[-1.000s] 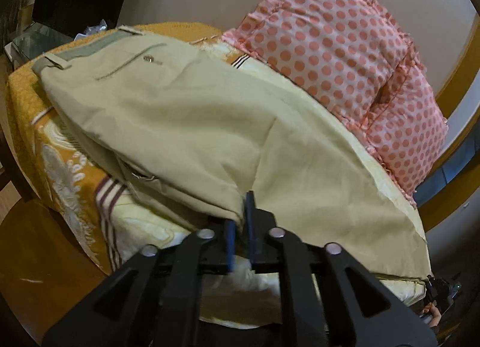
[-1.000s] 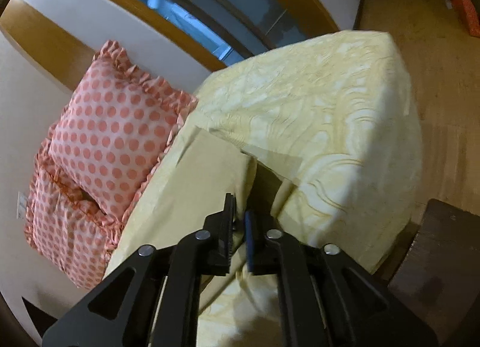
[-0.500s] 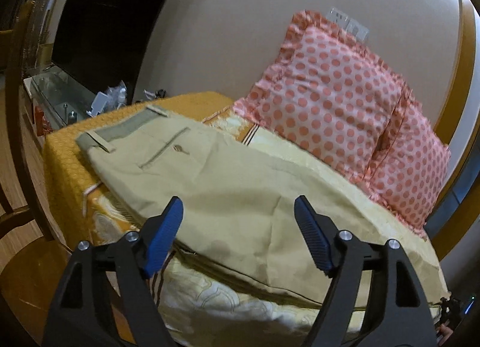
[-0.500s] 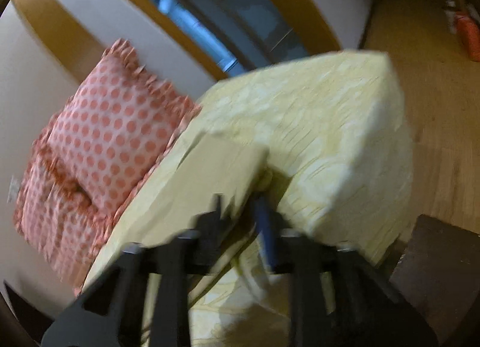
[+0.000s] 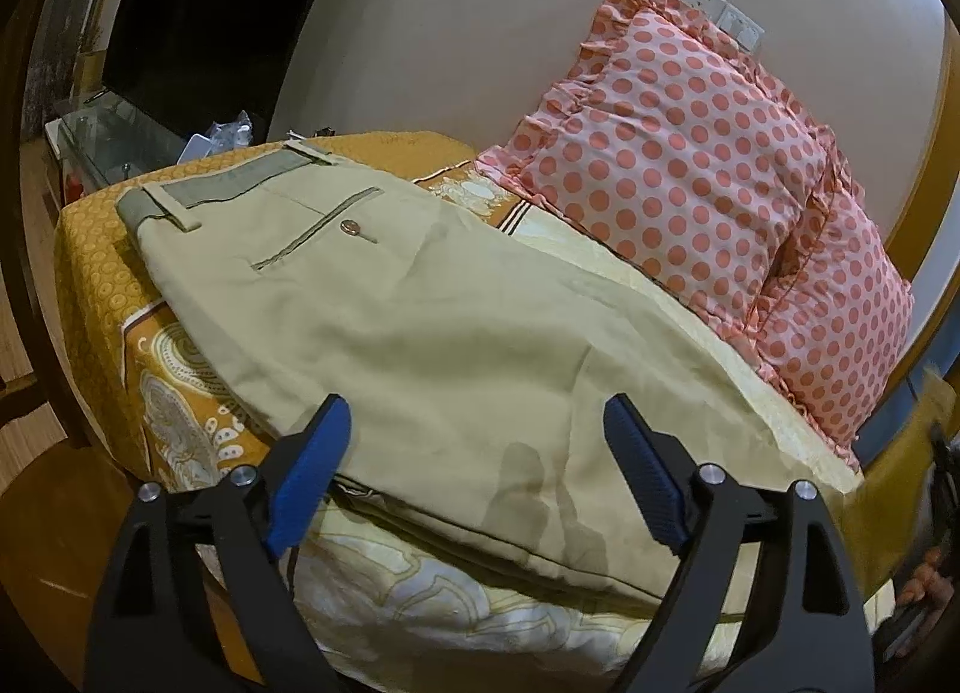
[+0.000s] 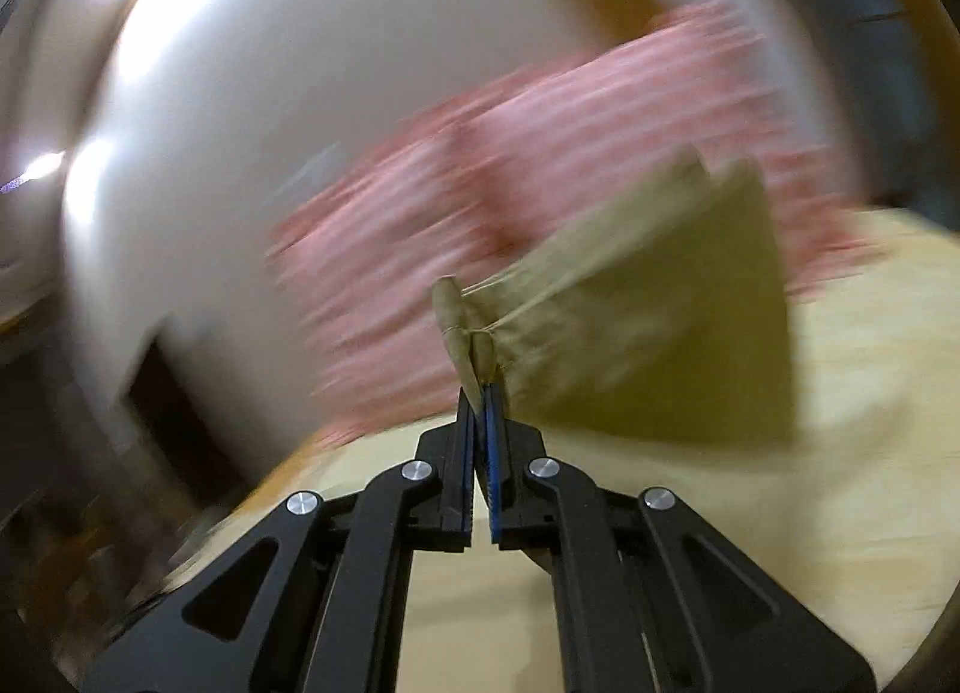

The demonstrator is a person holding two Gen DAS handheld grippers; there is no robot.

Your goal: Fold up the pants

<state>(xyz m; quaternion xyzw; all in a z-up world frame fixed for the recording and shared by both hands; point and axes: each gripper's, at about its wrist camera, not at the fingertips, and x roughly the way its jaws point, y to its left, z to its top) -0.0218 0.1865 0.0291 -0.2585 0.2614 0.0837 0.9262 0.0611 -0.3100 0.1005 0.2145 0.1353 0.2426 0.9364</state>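
Pants [image 5: 420, 345] lie folded lengthwise across the bed [image 5: 96, 249] beside two polka-dot pillows [image 5: 678, 153]. Left gripper [image 5: 480, 471] hovers spread wide, holding nothing; right gripper [image 6: 479, 393] pinches the lifted hem [image 6: 462, 327] in a blurred view.

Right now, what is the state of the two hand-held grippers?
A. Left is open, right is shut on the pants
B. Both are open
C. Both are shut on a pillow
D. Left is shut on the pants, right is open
A: the left hand-held gripper stands wide open above the pants, while the right hand-held gripper pinches a lifted end of the khaki cloth.
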